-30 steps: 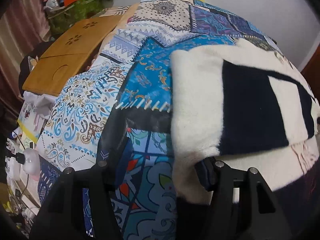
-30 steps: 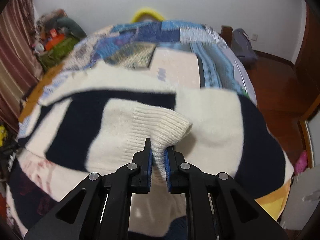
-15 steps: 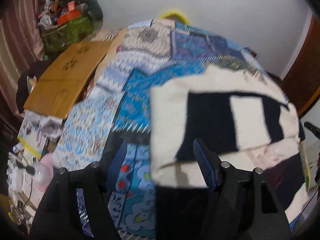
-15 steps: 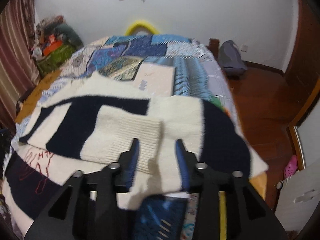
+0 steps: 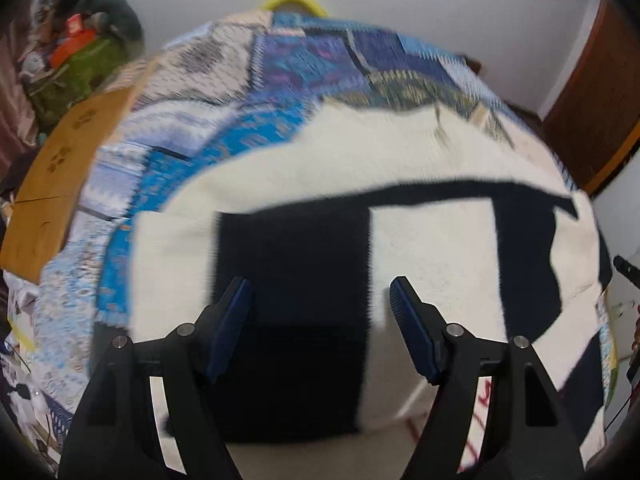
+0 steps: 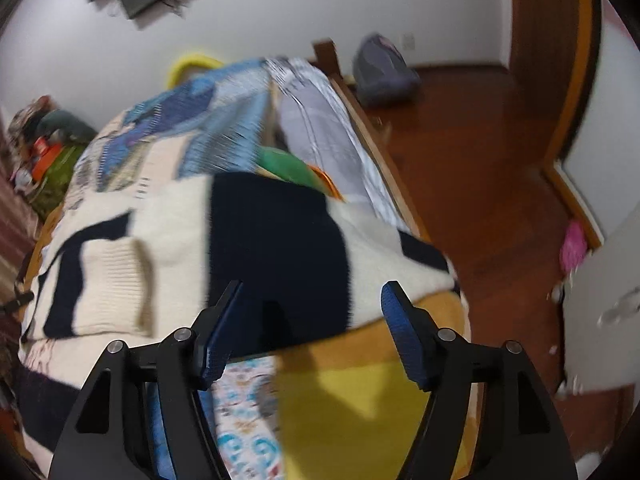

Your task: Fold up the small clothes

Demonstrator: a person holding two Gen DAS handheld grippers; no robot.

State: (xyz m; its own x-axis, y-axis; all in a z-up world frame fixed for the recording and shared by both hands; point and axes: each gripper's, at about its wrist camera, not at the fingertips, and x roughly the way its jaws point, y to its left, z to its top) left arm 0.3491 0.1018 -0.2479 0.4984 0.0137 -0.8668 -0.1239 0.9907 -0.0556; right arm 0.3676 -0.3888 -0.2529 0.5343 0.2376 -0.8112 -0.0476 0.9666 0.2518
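Here the cream and navy sweater (image 5: pixel 432 264) lies spread on the bed's patchwork quilt (image 5: pixel 280 92), one ribbed cuff (image 6: pixel 116 280) already laid across its body. We judge that we are between folds: a sleeve is in, and the outer edges are not yet brought over. Our left tool (image 5: pixel 320 316) hovers over the knit with its jaws wide and nothing between them. Our right tool (image 6: pixel 310 328) is opening, its jaws empty, above the sweater's navy edge near the side of the bed, where a yellow cloth (image 6: pixel 360 412) shows underneath. Next we need to choose a fresh hold, likely an edge on each side, and pinch only the sweater, not the quilt beneath. A wooden board (image 5: pixel 56 184) rests on the bed's far-left side.
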